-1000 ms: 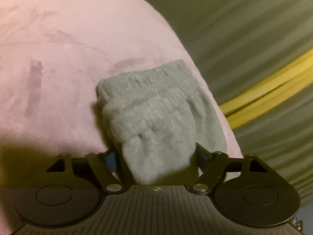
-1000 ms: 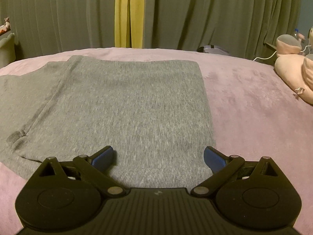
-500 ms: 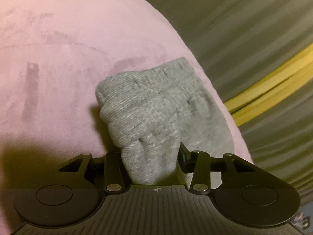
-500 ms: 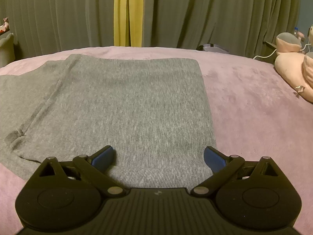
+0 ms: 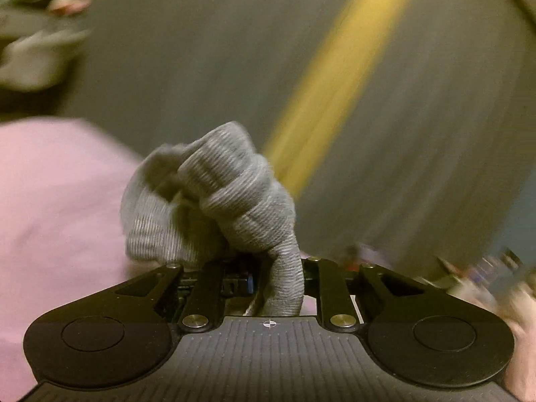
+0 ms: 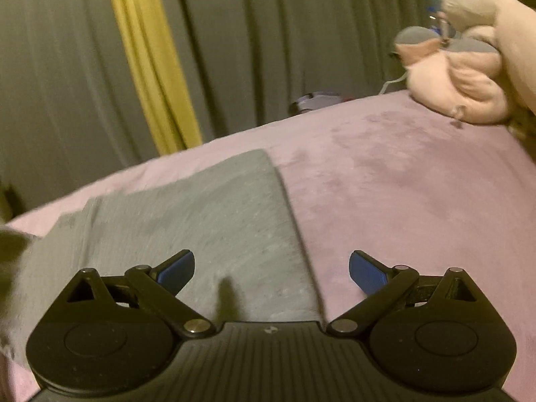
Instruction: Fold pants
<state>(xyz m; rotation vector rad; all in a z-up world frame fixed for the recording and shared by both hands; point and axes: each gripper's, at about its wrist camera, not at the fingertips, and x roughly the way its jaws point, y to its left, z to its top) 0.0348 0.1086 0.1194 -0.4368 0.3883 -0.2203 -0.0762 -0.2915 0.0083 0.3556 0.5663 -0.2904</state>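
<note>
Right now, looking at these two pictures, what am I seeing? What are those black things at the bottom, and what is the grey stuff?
There is no robot here: a person holds a two-finger tool in each hand, and a small wide-angle camera on each tool looks forward along its fingers. The black shapes along the bottom are those tools.

One picture is from the left gripper. Its jaws are shut on a bunched end of the grey pants, lifted off the pink blanket. The background is blurred.

The other picture is from the right gripper. Its blue-tipped jaws stand wide open and hold nothing. Below and ahead of it the pants lie flat on the same blanket.

Behind are grey-green curtains with a yellow strip, and pink soft toys sit at the far right of the bed.
</note>
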